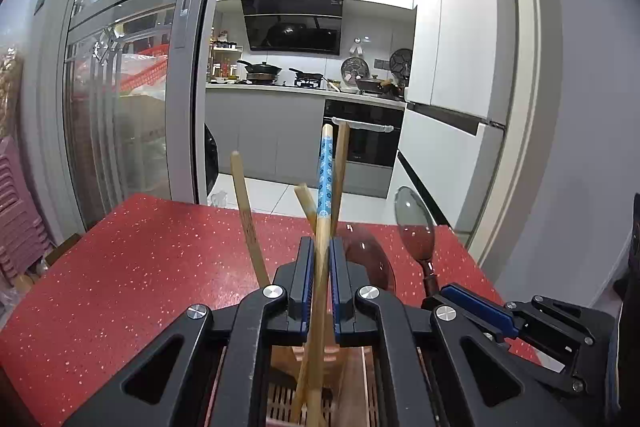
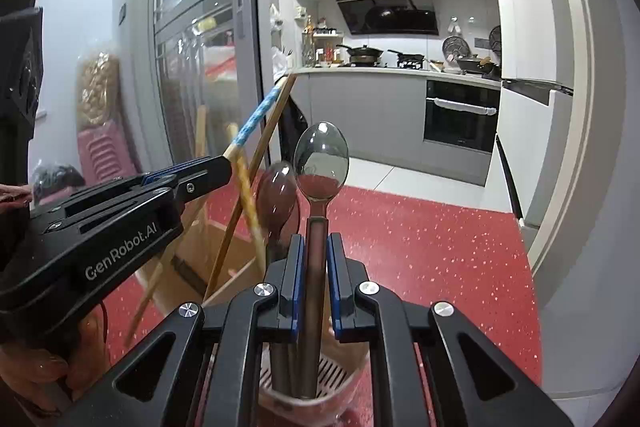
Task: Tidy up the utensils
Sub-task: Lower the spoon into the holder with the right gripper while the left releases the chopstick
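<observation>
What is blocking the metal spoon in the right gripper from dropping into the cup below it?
Nothing visible. The metal spoon already stands in the pink slotted-bottom cup, beside other utensil handles.

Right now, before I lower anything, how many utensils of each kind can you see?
Blue-patterned chopstick: 1
Plain wooden chopsticks: 3
Metal spoons: 2
Total: 6
</observation>
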The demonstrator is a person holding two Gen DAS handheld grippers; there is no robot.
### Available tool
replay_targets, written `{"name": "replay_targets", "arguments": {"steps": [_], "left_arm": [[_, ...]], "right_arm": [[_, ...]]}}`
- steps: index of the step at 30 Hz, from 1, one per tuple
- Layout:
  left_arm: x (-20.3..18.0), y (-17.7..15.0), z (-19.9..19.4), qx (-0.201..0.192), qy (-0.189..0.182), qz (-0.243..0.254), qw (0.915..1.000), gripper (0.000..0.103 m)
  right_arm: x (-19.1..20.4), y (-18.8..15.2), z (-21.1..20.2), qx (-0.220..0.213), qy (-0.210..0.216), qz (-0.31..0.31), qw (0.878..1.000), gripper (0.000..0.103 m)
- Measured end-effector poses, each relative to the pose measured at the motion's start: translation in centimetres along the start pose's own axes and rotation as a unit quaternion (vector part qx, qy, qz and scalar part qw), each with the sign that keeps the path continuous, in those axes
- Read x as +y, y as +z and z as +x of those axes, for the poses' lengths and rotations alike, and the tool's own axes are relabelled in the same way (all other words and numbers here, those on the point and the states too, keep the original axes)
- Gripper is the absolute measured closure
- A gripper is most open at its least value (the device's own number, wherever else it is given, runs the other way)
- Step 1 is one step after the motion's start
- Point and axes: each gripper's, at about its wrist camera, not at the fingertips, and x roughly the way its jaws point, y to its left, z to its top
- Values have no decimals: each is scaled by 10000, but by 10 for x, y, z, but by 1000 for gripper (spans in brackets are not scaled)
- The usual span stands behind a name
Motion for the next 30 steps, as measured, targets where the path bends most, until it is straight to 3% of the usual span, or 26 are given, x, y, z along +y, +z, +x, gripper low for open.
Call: {"name": "replay_targets", "arguments": {"steps": [6,14,17,18,20,25,30], "left_arm": [[0,-8,0,226,-57,-2,9997,70],[8,-17,5,503,-177,-157,9985,70],[11,-21,6,618,-202,-213,9977,70],[12,-23,5,642,-208,-231,9975,70],[13,-23,4,672,-229,-257,9971,70],[15,-24,6,678,-238,-236,9971,70],[13,-24,4,569,-277,-127,9979,70]], "right_arm": [[3,-7,-1,222,121,-187,9995,91],[-9,-8,3,572,467,12,9973,90],[-9,-7,3,676,561,6,9961,81],[-10,-5,3,705,608,58,9956,72],[-13,-5,2,691,666,192,9952,65],[-22,2,-1,701,911,647,9913,64],[-32,22,1,705,1597,1303,9760,64]]}}
